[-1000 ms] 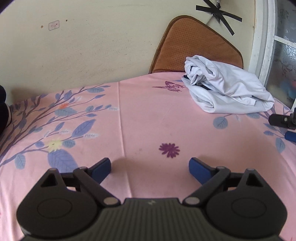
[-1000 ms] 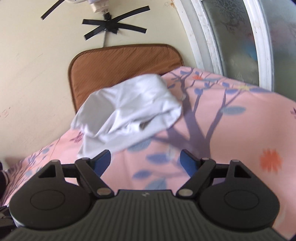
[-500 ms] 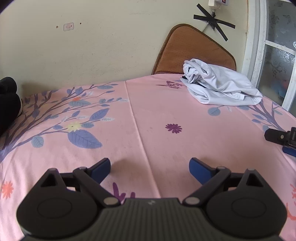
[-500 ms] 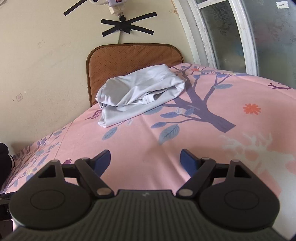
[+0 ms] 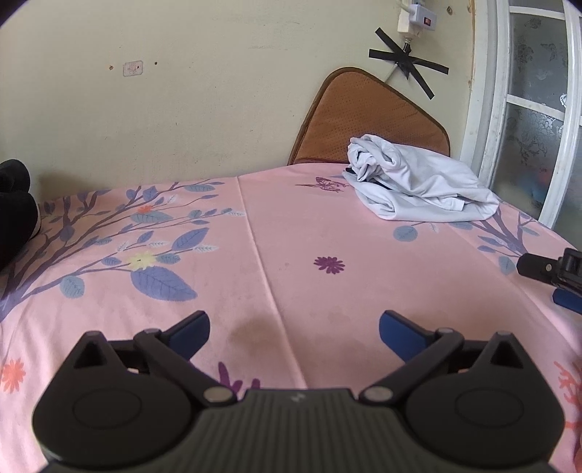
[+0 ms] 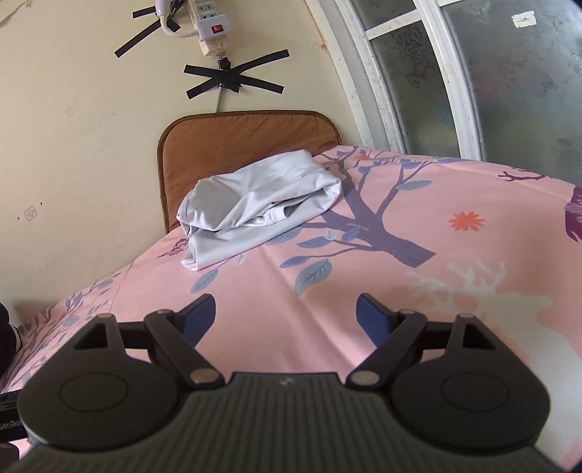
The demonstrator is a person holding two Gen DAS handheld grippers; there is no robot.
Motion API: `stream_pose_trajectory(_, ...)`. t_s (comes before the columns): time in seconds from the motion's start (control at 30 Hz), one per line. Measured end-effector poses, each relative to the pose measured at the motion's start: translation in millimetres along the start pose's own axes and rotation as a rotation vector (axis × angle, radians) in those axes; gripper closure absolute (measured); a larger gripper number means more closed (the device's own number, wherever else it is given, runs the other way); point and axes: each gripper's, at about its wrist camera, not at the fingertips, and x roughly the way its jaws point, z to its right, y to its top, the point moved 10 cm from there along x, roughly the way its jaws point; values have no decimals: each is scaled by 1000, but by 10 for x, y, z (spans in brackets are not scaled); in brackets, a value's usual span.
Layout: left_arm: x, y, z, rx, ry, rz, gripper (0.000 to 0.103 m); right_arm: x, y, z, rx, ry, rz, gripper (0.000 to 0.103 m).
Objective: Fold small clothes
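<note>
A folded white garment (image 5: 418, 185) lies on the pink flowered sheet (image 5: 291, 276) at the far right, in front of a brown cushion. It also shows in the right wrist view (image 6: 254, 211). My left gripper (image 5: 294, 329) is open and empty, low over the sheet, well short of the garment. My right gripper (image 6: 286, 316) is open and empty, also well back from the garment. The right gripper's tip shows at the right edge of the left wrist view (image 5: 553, 276).
A brown cushion (image 5: 367, 120) leans on the wall behind the garment. A window frame (image 5: 502, 109) stands at the right. A power strip (image 6: 212, 32) is taped to the wall. A dark object (image 5: 14, 211) sits at the left edge.
Both grippers have pulled back from the garment, which now lies farther away. Both stay open and empty.
</note>
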Motion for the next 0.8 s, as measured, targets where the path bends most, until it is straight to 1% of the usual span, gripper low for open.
stream_pose_trajectory(0.1, -31, 3, 25, 14, -4, 15, 0, -20, 15, 38, 25, -4, 13, 14)
stream_pose_trajectory(0.2, -46, 14, 45, 27, 3, 26, 0, -13, -13, 93, 68, -13, -9, 14)
stream_pose_trajectory(0.27, -44, 15, 52, 34, 4, 26, 0, -18, -17, 99, 79, -1, -11, 13)
stream_pose_trajectory(0.57, -40, 11, 53, 50, 12, 24, 0, -5, -27, 61, 67, 19, -18, 13)
stream_pose_trajectory(0.8, -34, 8, 53, 51, 5, 18, 0, 20, -36, 91, 97, 33, -34, 12)
